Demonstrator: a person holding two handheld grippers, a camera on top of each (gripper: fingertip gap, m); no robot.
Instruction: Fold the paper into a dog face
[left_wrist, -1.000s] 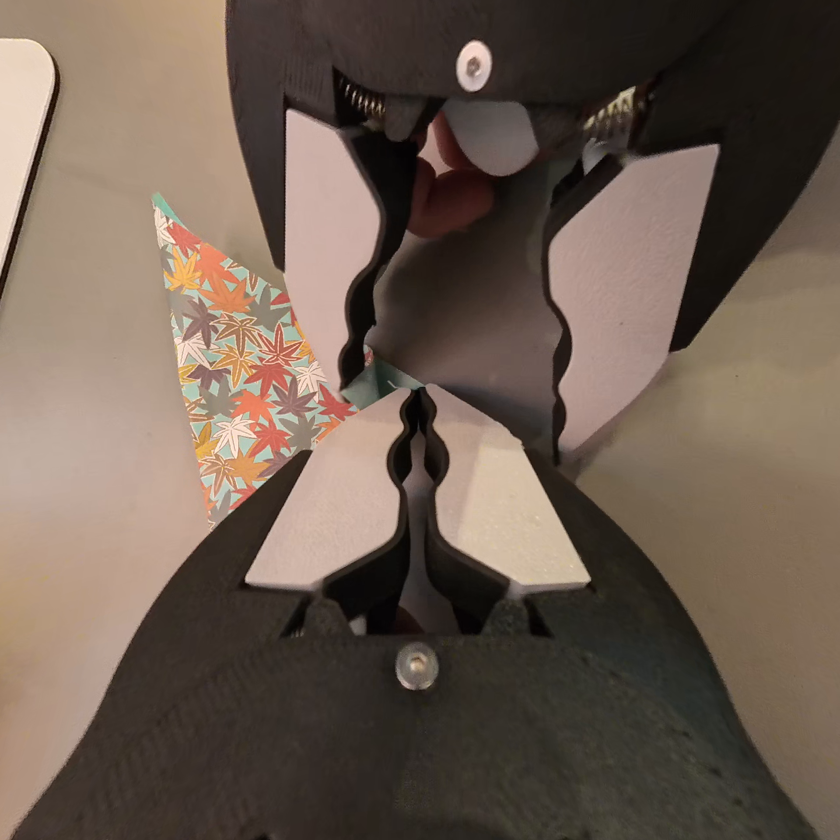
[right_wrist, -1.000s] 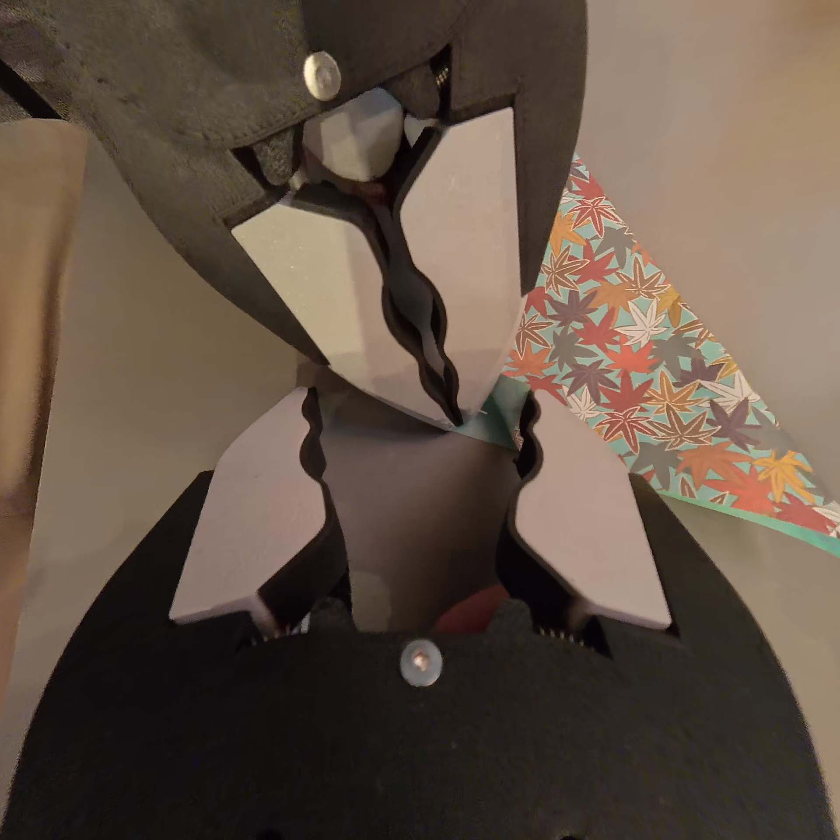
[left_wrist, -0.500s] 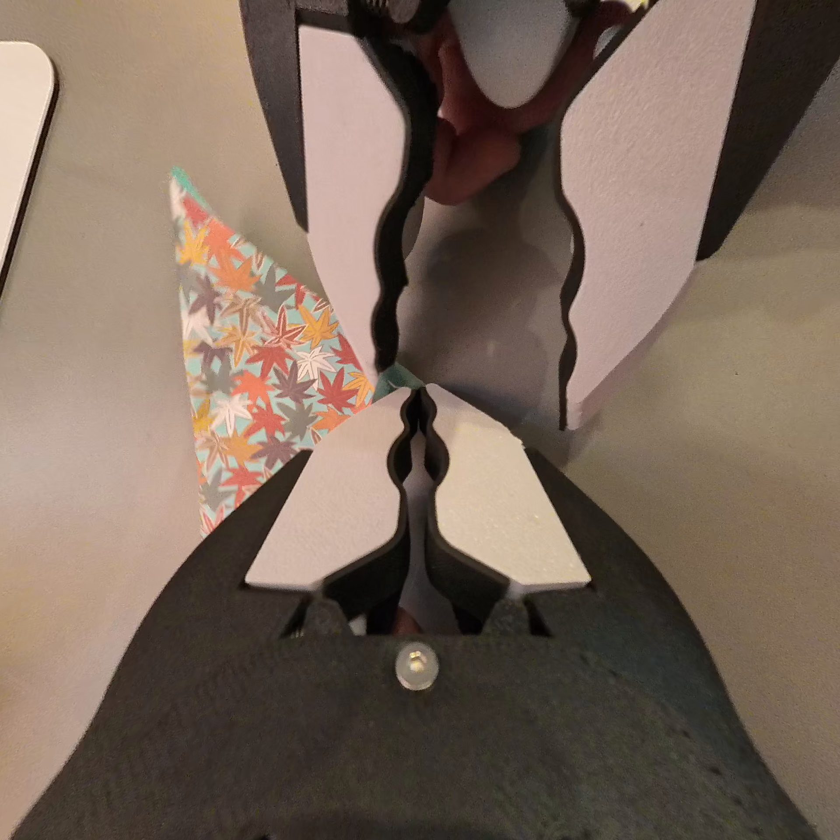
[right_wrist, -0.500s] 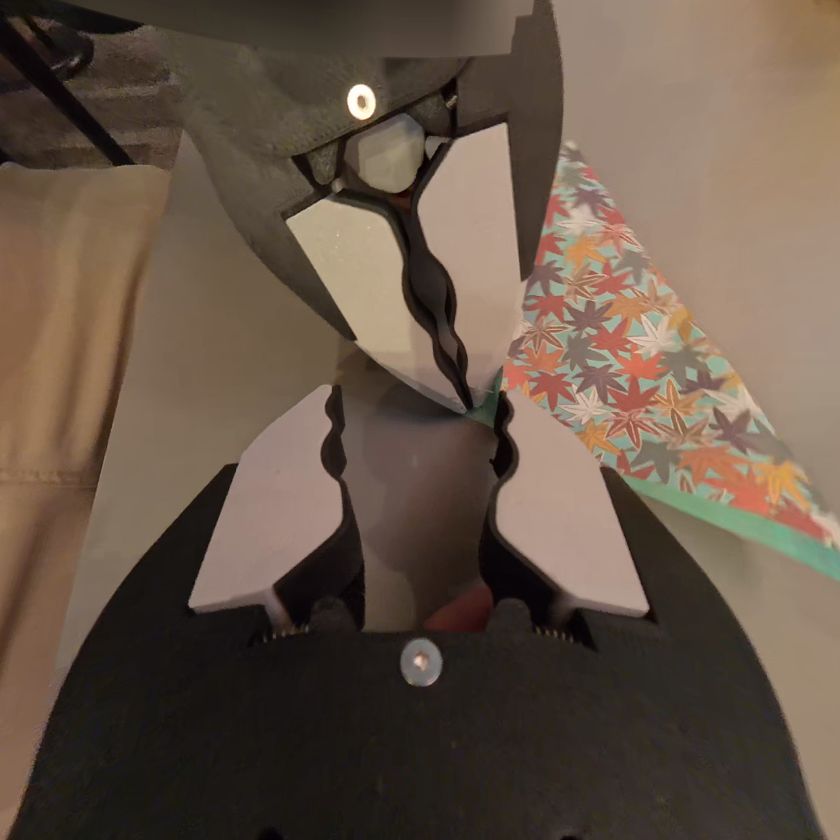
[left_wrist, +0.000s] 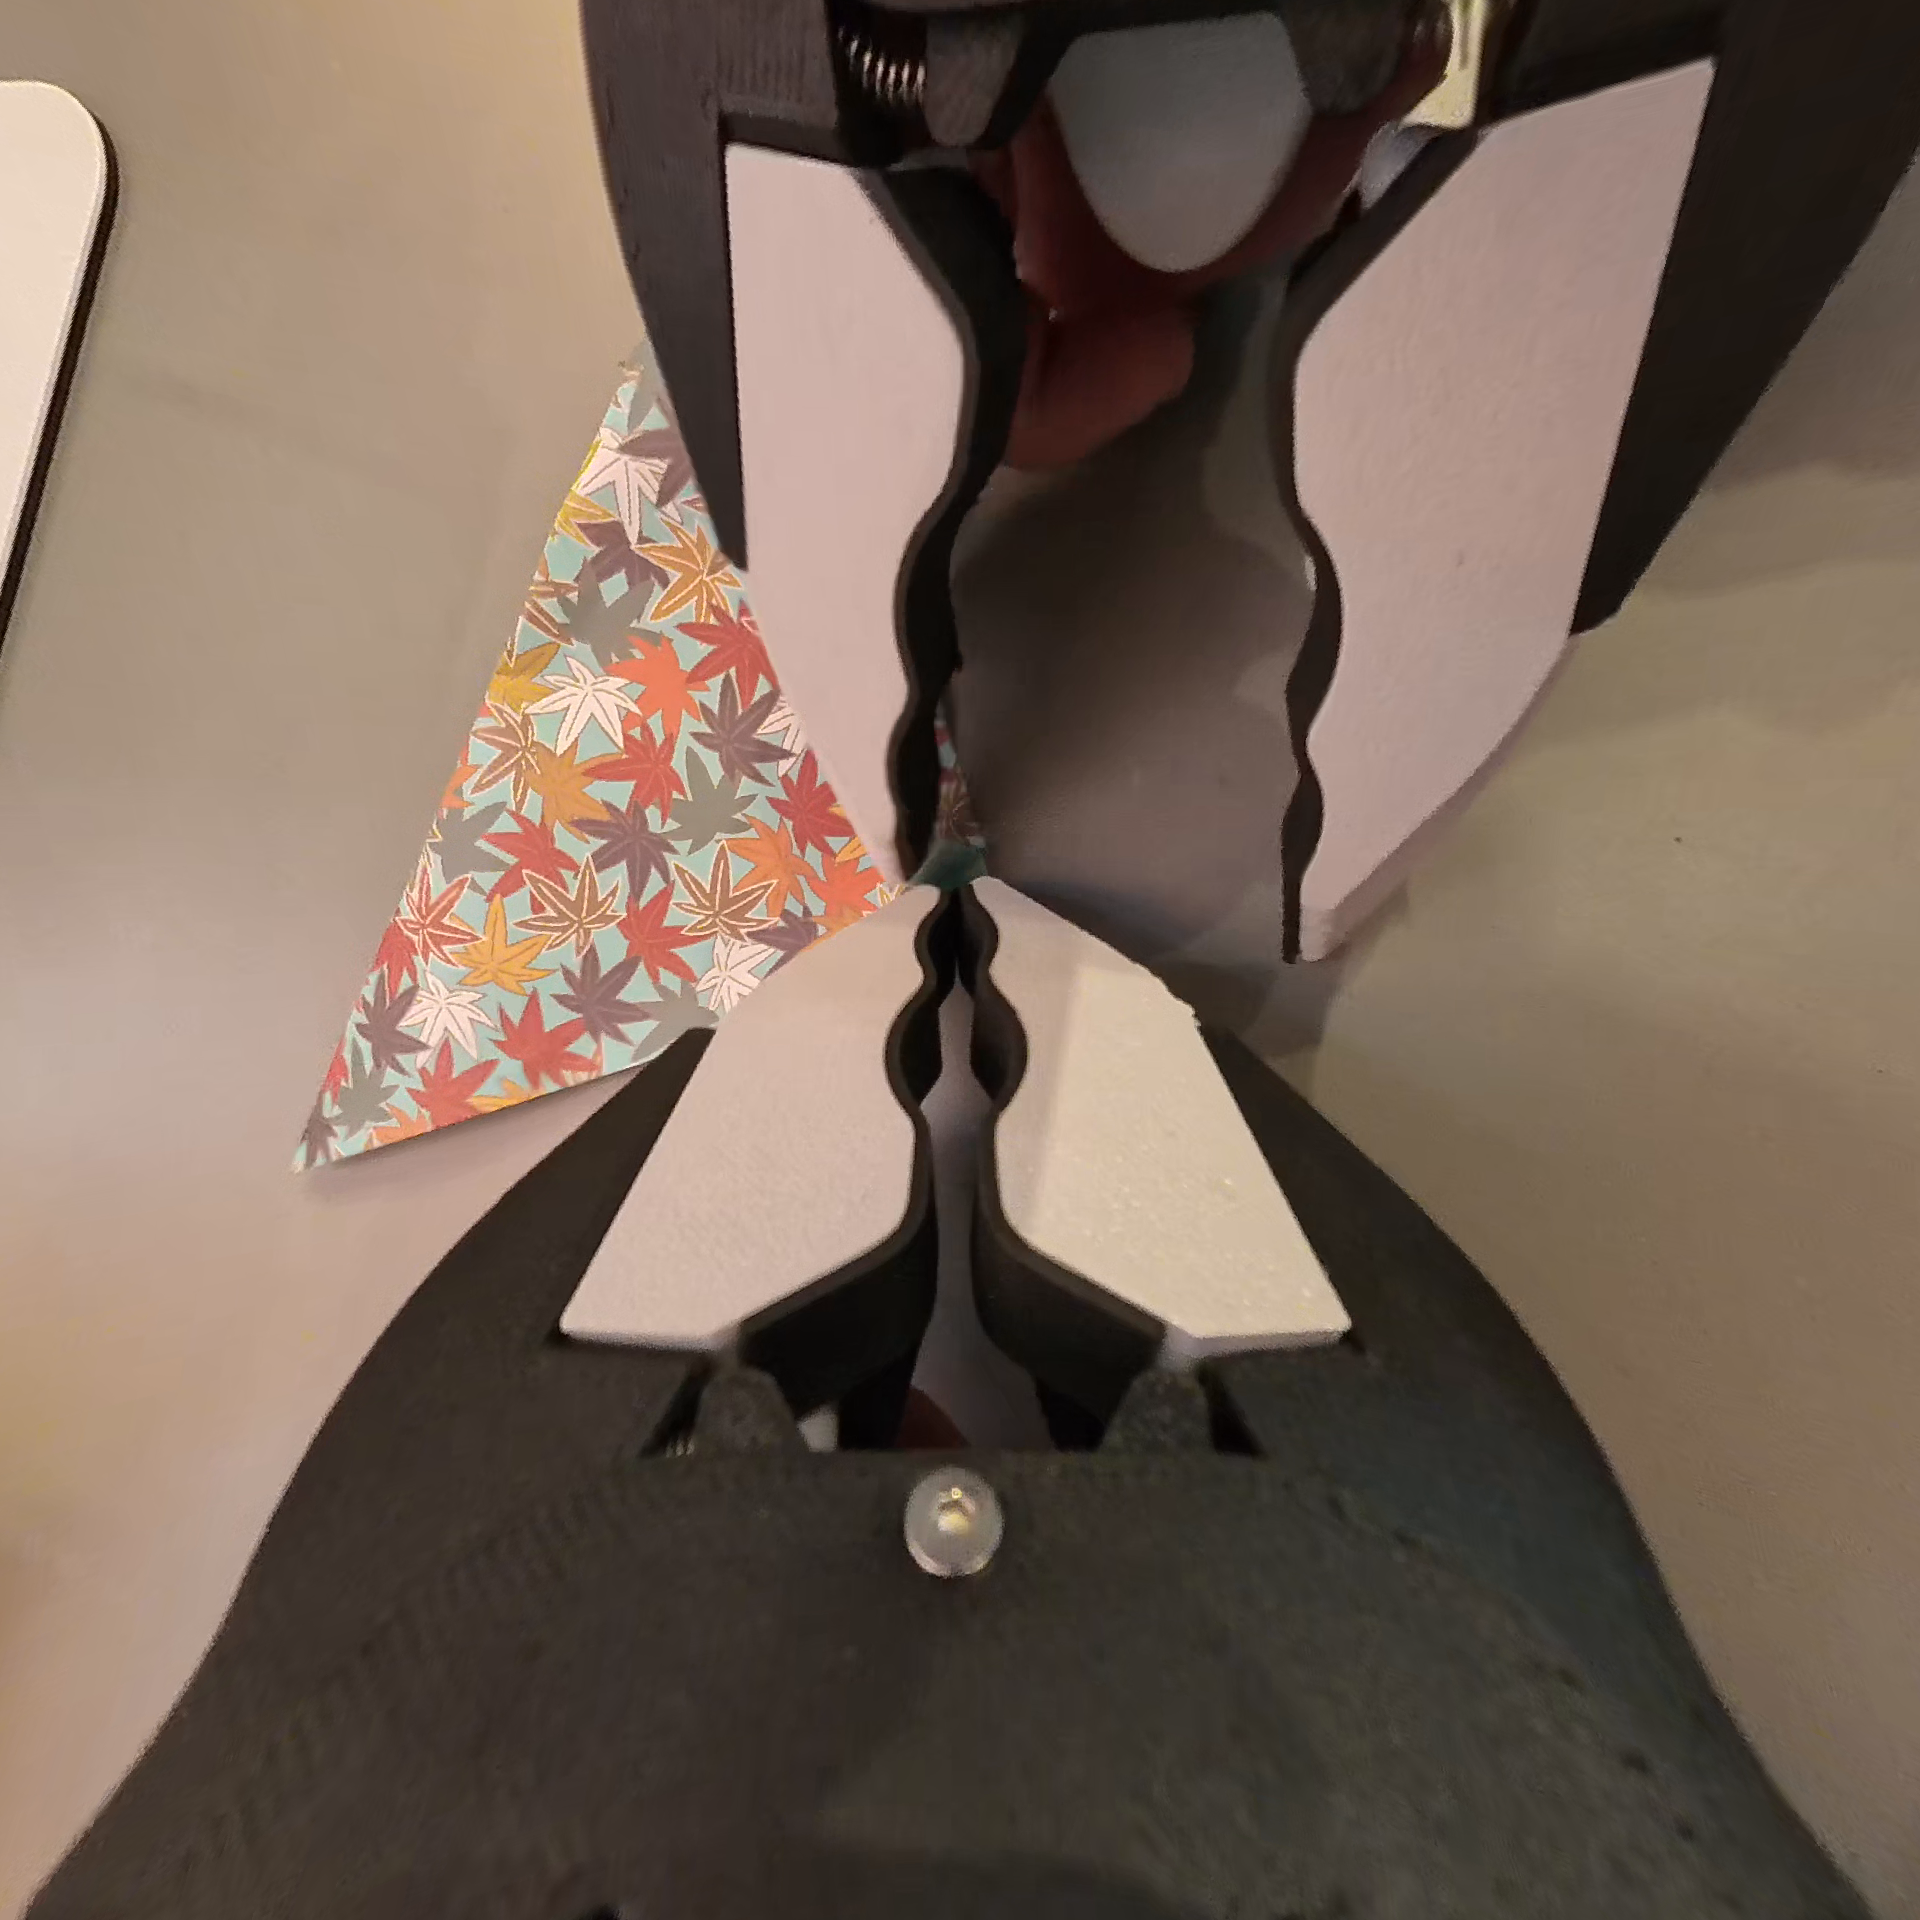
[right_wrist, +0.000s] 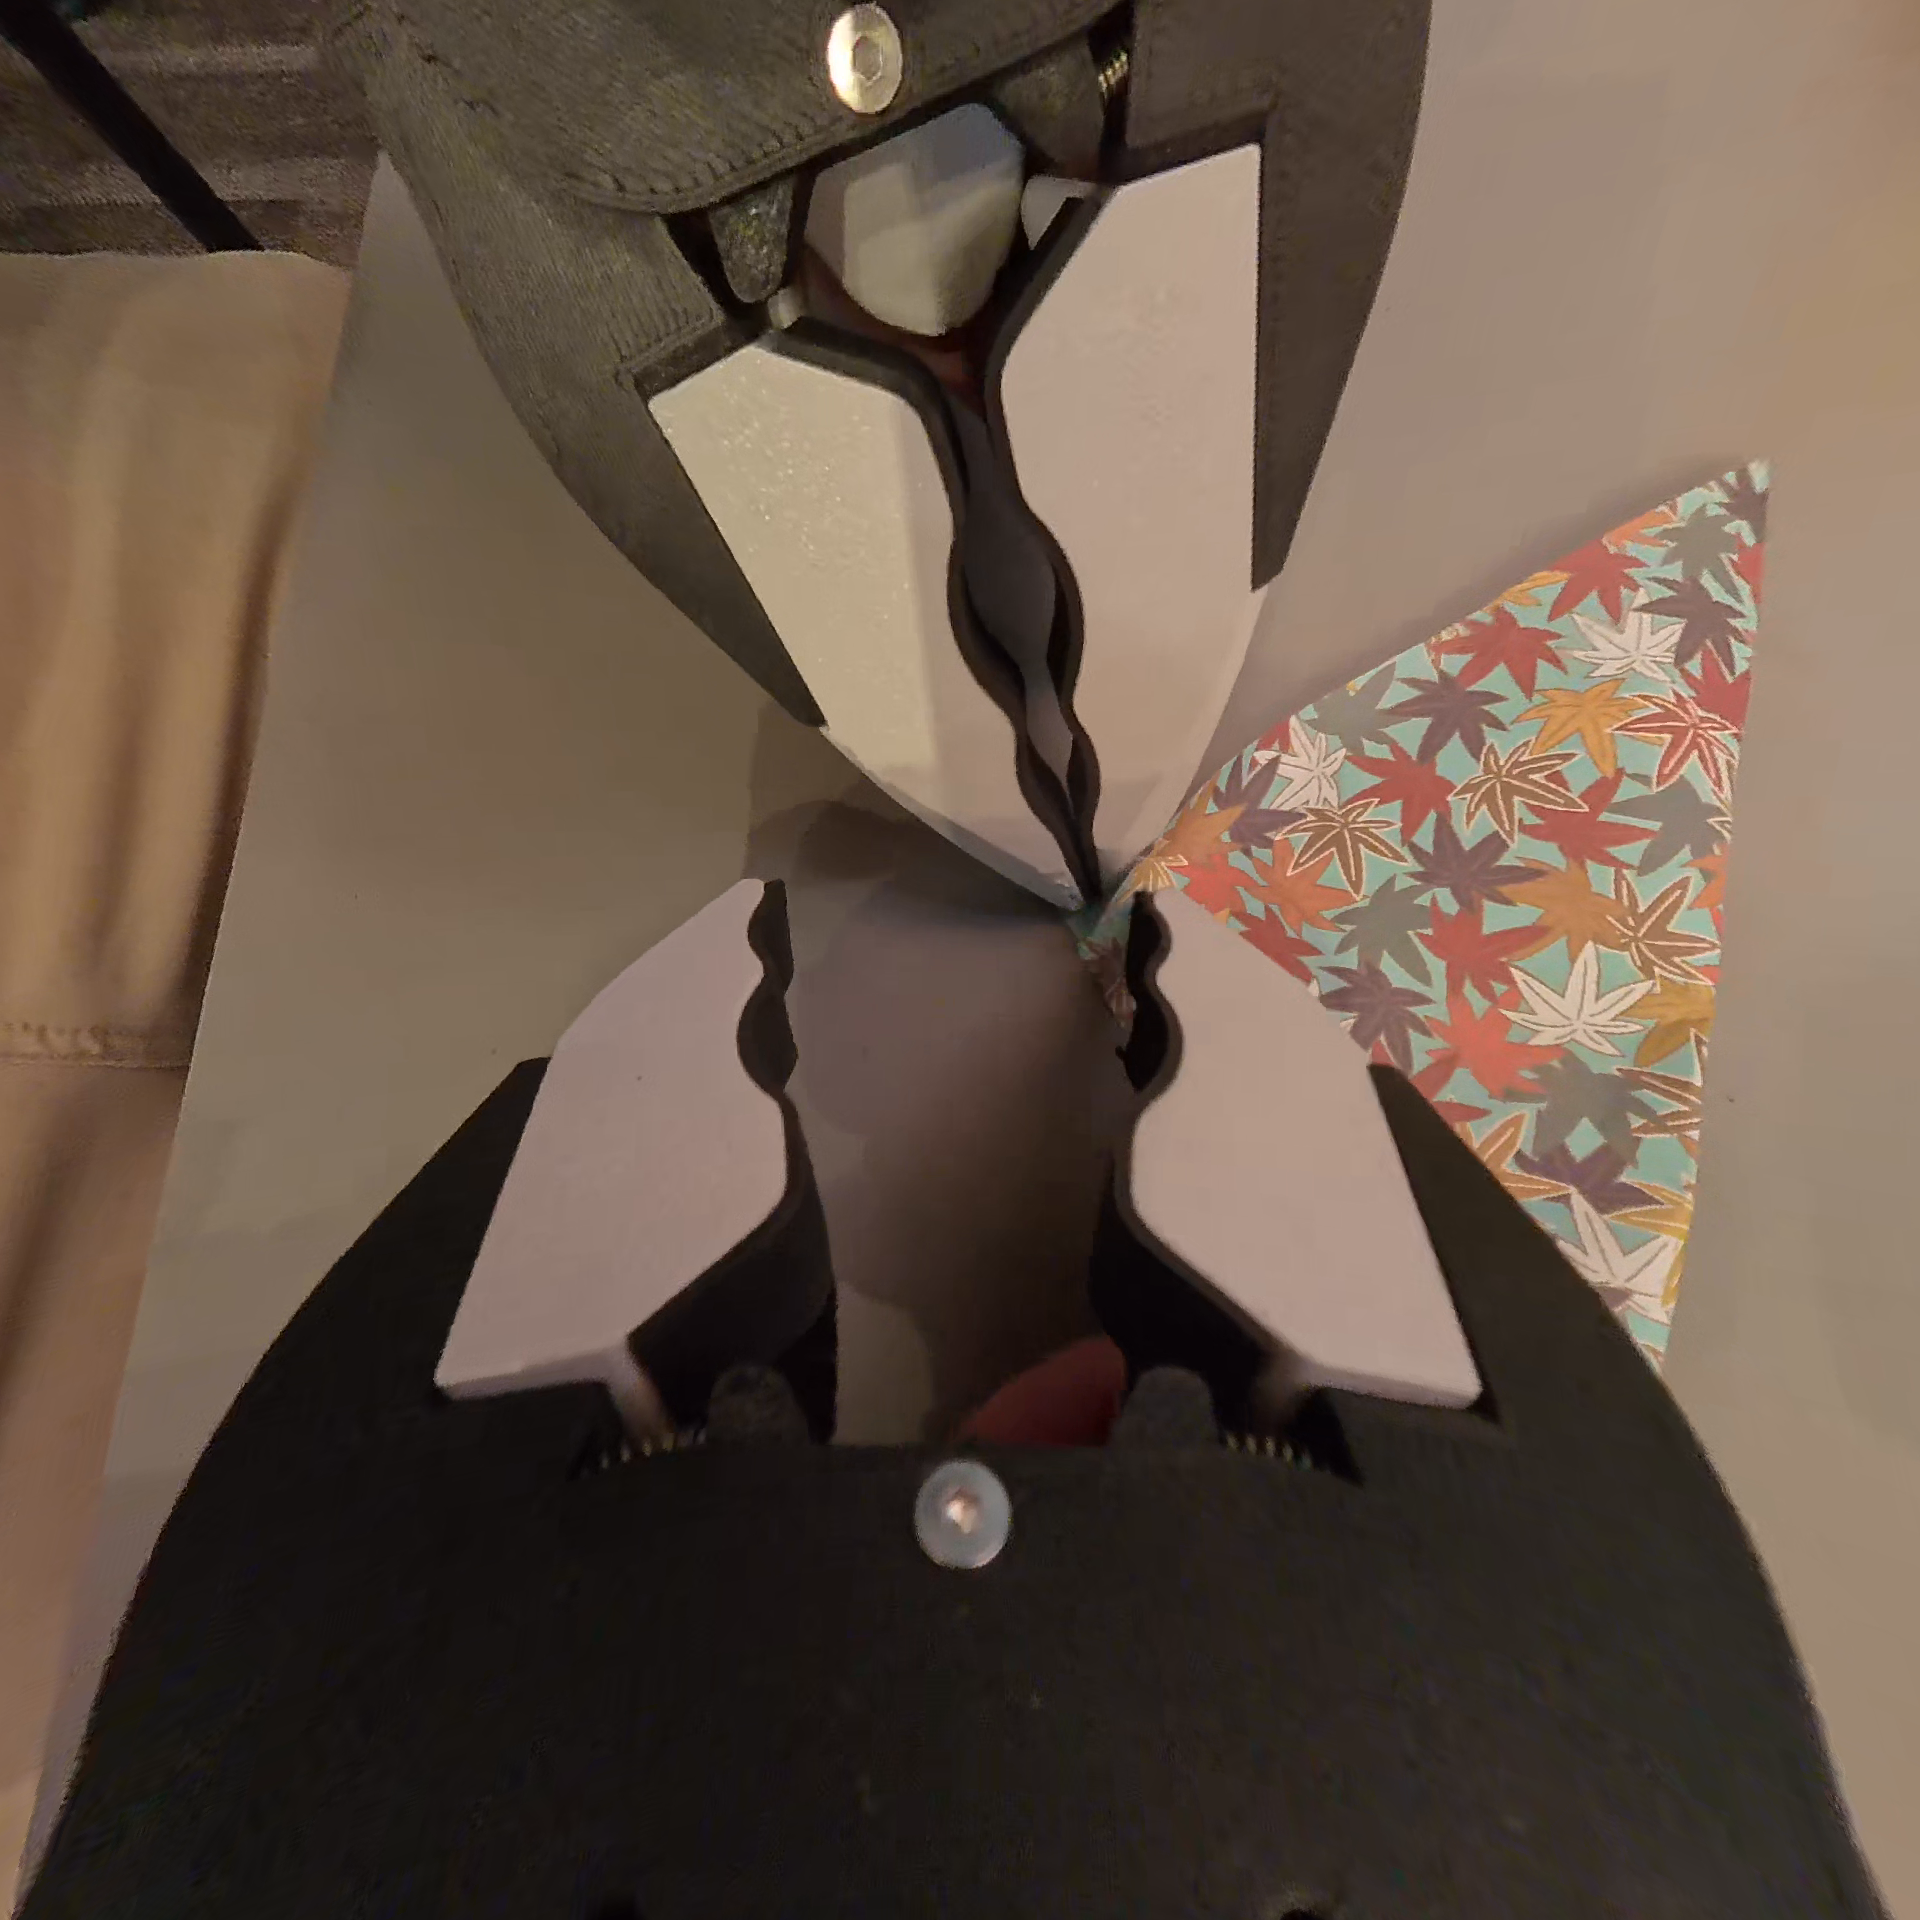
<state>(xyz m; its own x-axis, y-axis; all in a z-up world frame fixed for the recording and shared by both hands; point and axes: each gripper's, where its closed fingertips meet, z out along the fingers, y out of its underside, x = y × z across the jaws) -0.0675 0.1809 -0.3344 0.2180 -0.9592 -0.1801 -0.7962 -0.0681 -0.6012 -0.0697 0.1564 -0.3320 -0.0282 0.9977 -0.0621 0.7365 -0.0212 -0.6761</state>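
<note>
The paper (left_wrist: 623, 831) is a triangle printed with maple leaves on teal, lying on the grey table. In the left wrist view it lies left of my fingers; in the right wrist view the paper (right_wrist: 1507, 883) lies to the right. My left gripper (left_wrist: 951, 899) is shut on the paper's near corner; it also shows from the front in the right wrist view (right_wrist: 1081, 883). My right gripper (right_wrist: 956, 904) is open, facing the left one tip to tip. Its right finger (right_wrist: 1247, 1091) rests beside the pinched corner and over the paper's edge. The right gripper also shows in the left wrist view (left_wrist: 1101, 894).
A white board with a dark rim (left_wrist: 42, 312) lies at the far left of the table. Beige cloth (right_wrist: 125, 727) hangs along the table's edge on the left of the right wrist view, with a dark object (right_wrist: 156, 125) above it. Only a small space, under 4 cm, lies between the two pairs of fingers.
The paper has swung around its pinched corner and now shows a broader triangle. The left gripper stays shut on the corner and the right gripper stays open, close by.
</note>
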